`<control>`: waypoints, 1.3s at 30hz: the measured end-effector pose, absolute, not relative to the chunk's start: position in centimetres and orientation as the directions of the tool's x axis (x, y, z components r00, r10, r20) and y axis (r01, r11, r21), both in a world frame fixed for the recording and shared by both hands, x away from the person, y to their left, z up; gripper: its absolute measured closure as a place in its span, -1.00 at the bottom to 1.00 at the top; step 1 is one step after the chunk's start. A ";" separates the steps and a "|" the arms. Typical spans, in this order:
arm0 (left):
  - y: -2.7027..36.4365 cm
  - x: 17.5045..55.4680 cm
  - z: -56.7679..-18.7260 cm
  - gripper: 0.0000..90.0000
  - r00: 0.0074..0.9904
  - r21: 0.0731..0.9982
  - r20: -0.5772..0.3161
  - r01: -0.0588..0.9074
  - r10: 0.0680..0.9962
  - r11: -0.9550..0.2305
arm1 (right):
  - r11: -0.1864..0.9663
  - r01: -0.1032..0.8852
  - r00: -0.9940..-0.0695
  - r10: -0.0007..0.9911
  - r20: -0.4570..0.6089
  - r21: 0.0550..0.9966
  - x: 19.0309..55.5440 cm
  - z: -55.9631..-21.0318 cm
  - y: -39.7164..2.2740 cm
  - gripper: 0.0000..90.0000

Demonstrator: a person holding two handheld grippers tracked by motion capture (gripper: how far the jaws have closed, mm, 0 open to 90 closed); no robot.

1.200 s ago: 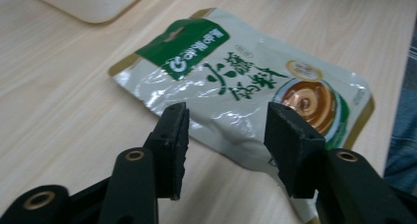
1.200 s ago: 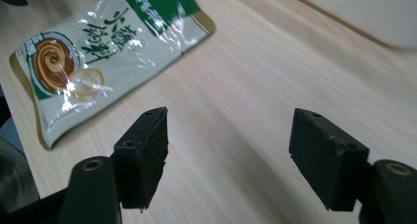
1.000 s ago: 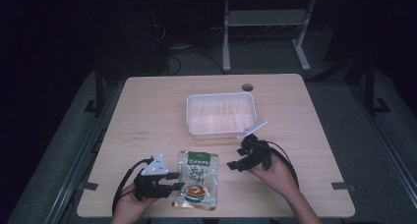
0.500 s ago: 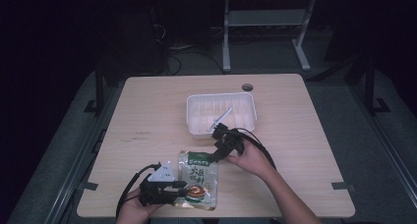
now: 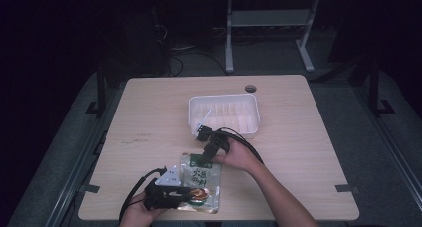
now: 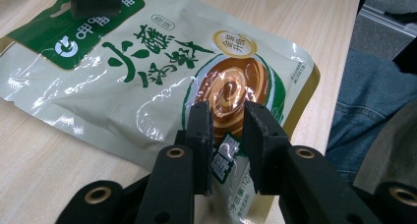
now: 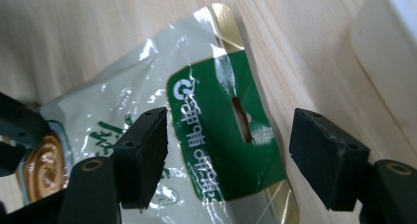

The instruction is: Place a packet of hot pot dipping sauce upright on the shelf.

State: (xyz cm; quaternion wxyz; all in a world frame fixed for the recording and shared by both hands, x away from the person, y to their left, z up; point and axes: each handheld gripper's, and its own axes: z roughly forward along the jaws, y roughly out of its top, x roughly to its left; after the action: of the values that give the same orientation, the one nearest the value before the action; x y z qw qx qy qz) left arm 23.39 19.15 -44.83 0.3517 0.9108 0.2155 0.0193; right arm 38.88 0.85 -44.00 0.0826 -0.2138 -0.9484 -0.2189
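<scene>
The sauce packet (image 5: 200, 182) lies flat on the surface (image 5: 149, 117), near its front edge and in front of the white tray (image 5: 225, 113). The left tool (image 6: 228, 135) is clamped on the packet's lower edge, probably to pin it down. The right tool (image 7: 228, 150) hovers over the packet's green header, jaws wide apart, likely ready to nip it. The right gripper view reveals the header's hang slot; the high view, too dim for that, places the tray just behind the packet.

I can't read the pouch's (image 5: 200, 182) print from above; my left gripper (image 5: 185, 193) hides its lower corner.
</scene>
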 end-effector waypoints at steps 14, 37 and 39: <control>19.2 23.8 -45.1 0.75 0.898 0.641 -0.142 0.405 0.417 -0.652 | 0.805 0.453 -0.882 0.341 0.326 0.383 39.6 -44.7 0.8 -0.12; 19.0 23.9 -45.3 0.76 0.891 0.634 -0.148 0.418 0.429 -0.650 | 0.799 0.424 -0.890 0.280 0.360 0.427 39.5 -43.2 0.0 0.11; 19.0 23.9 -45.3 0.76 0.890 0.634 -0.148 0.420 0.431 -0.650 | 0.802 0.407 -0.898 0.264 0.352 0.437 39.4 -42.6 0.0 0.14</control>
State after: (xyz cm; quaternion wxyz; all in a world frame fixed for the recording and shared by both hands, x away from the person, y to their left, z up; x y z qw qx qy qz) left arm 23.94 19.01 -45.31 0.3468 0.9082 0.2341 0.0080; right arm 39.37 -0.04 -42.59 0.1384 -0.1787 -0.9390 -0.2590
